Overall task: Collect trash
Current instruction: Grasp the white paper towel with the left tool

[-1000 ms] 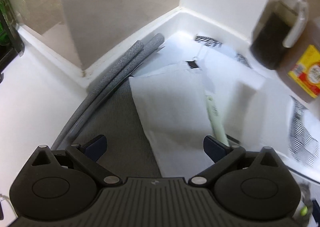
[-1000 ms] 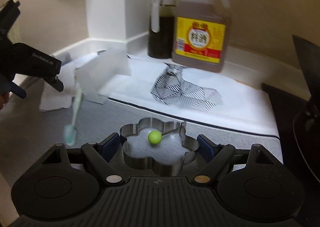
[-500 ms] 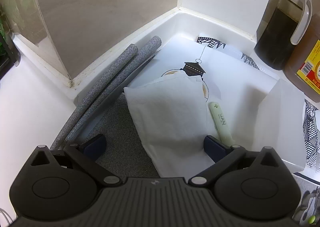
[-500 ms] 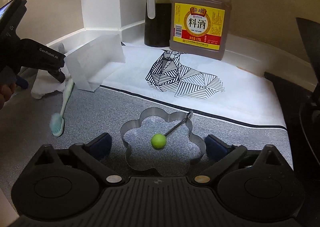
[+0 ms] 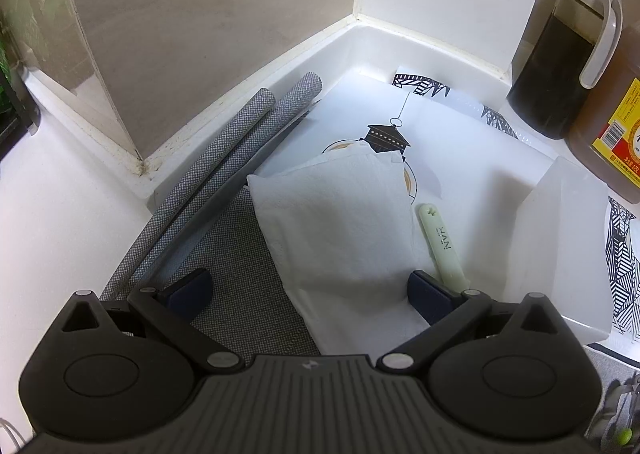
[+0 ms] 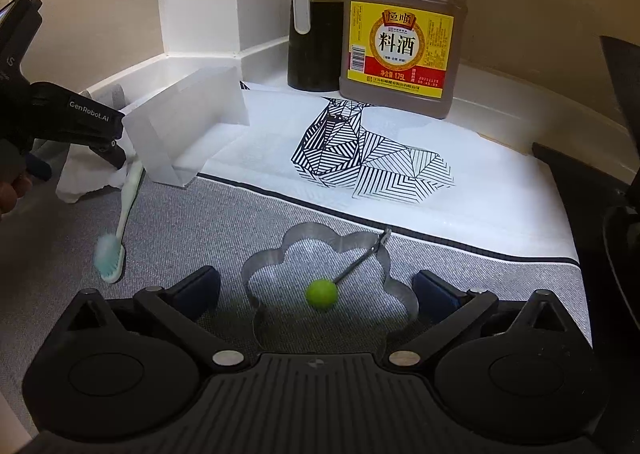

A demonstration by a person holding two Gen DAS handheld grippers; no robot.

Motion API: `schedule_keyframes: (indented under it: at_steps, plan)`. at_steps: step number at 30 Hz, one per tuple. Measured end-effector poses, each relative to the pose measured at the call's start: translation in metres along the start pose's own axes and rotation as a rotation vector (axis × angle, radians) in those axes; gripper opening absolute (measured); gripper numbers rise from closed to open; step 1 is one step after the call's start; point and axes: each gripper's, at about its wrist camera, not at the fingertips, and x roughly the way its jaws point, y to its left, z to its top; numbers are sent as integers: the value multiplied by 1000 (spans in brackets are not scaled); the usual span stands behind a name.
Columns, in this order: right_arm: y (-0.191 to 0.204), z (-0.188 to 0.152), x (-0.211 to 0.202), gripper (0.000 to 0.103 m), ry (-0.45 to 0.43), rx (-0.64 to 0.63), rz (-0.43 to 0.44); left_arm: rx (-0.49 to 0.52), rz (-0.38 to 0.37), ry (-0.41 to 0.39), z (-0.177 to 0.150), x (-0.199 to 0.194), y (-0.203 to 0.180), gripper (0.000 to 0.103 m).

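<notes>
Both jaws gape empty; left gripper [image 5: 308, 290] straddles napkin [image 5: 340, 222], long axis toward corner.

A crumpled white paper towel [image 5: 336, 222] lies flat beside a toothbrush [image 5: 442, 246].

The folded paper towel [image 5: 340, 222] is plain white. The toothbrush [image 6: 120, 222] has a pale green handle and light blue bristles. The flower-shaped metal ring [image 6: 332, 254] is silver, with a lime green ball [image 6: 321, 294]. The white mat [image 6: 400, 174] carries a black striped geometric deer. The brown jug [image 6: 402, 34] wears a yellow and red label.
</notes>
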Motion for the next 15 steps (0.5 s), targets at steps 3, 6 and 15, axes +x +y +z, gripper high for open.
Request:
schedule_keyframes:
  at_steps: [3, 6, 15]
  plan:
    - [-1, -3, -1, 103, -22, 2, 3, -1, 0, 4, 1, 1, 0, 103]
    - [-1, -5, -1, 103, -32, 2, 3, -2, 1, 5, 1, 1, 0, 103]
    - [0, -5, -2, 103, -36, 2, 2, -1, 0, 0, 1, 1, 0, 103]
